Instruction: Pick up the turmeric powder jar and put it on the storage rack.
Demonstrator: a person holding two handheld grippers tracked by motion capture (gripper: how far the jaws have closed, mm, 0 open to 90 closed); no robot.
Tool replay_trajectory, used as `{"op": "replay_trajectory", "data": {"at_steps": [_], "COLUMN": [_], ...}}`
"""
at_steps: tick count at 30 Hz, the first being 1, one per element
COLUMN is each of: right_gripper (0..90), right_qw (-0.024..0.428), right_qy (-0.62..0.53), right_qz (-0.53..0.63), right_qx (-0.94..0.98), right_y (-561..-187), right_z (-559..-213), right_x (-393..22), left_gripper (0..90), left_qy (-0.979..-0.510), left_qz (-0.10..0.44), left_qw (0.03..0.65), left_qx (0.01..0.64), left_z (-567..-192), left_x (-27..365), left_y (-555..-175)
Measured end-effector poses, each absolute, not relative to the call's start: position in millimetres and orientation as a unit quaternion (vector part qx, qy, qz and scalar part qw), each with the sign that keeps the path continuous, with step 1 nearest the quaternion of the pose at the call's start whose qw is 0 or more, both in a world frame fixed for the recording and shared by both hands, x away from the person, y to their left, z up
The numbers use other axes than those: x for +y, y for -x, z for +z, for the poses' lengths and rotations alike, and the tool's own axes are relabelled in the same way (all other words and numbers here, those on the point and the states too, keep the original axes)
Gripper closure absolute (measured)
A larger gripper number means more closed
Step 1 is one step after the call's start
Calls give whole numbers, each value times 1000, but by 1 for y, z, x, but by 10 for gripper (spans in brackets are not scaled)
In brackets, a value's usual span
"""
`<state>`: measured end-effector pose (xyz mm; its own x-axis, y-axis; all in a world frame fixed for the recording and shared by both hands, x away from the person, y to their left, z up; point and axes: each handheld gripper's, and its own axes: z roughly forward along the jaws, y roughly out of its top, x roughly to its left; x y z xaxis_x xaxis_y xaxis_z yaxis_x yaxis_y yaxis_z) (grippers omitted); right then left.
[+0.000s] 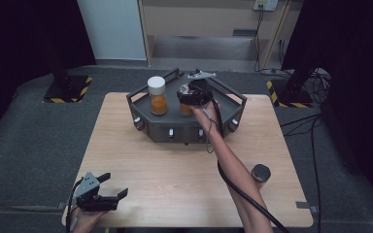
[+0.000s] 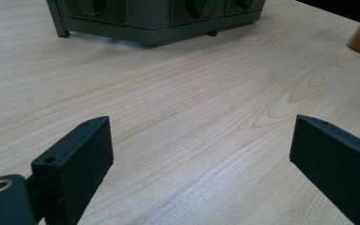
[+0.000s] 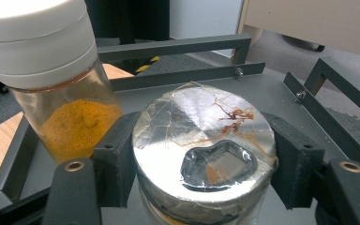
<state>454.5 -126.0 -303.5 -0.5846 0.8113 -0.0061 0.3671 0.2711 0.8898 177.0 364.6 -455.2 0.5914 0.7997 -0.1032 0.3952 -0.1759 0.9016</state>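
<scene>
While clamped around the foil-sealed jar (image 3: 205, 154) on the tray (image 3: 281, 89), presumably to lift it, right tongs (image 3: 205, 164) beside capped jar (image 3: 51, 84); left tongs (image 2: 201, 159) agape, idle over tabletop (image 2: 192, 93).

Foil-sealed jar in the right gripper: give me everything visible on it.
The foil-sealed jar is a clear round jar with no cap; its mouth is covered by wrinkled silver foil with a torn hole toward the near edge and orange-brown streaks. In the high view orange contents show below the gripper. It stands upright on the dark grey tray, right of the white-capped jar of orange powder and apart from it. The right gripper is shut on it, fingers pressing either side just under the rim.
</scene>
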Motion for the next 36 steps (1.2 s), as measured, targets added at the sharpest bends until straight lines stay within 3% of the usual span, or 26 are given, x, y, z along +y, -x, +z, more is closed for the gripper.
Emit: {"op": "replay_trajectory", "data": {"at_steps": [6, 17, 36], "right_gripper": [325, 145, 133], "right_qw": [239, 252, 252], "right_qy": [-387, -380, -324], "right_qz": [461, 477, 492], "right_qx": [762, 751, 768], "right_y": [-454, -446, -413], "right_z": [-303, -297, -273], "right_x": [-126, -132, -160], "left_gripper": [54, 54, 53], "left_qy": [-739, -739, -739], "left_qz": [203, 204, 203], "left_qw": [499, 499, 500], "left_qx": [404, 403, 404], "left_z": [-455, -455, -455], "left_x": [365, 365, 364], "left_y": [-177, -177, -177]}}
